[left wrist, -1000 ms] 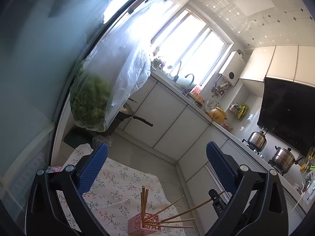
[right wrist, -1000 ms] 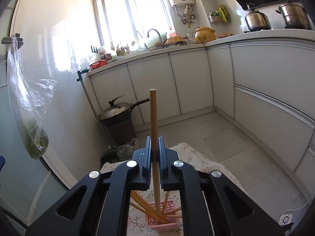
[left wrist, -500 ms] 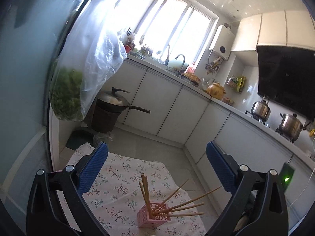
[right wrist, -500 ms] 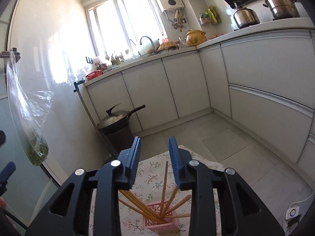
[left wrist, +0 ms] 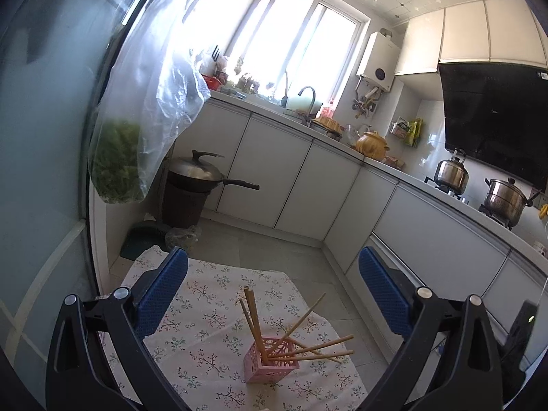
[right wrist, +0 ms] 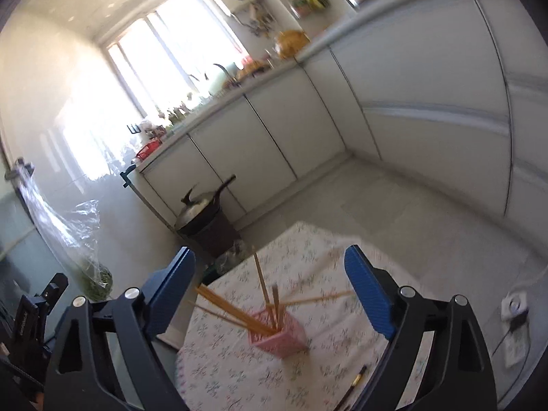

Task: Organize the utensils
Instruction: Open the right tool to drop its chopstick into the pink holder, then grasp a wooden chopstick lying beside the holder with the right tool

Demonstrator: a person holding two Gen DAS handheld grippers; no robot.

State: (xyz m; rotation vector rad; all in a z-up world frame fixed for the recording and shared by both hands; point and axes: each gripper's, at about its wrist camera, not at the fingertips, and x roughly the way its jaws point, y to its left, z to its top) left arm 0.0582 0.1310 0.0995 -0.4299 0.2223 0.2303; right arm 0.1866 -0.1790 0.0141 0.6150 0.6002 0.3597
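A pink lattice holder stands on a table with a floral cloth. Several wooden chopsticks lean out of it at different angles. My left gripper hangs open above and before the holder, nothing between its blue pads. My right gripper is tilted and its jaws are opening wide, with nothing held; the holder sits below the gap. A dark utensil lies on the cloth near the right gripper's right finger.
A wok rests on a dark bin beside white cabinets. A clear bag of greens hangs at the left by a glass door. Pots stand on the stove. A power strip lies on the floor right.
The right gripper let go of the upright chopstick, which now stands in the holder, opened wide, pulled back and rolled. The left gripper rolled level and shifted slightly, still open.
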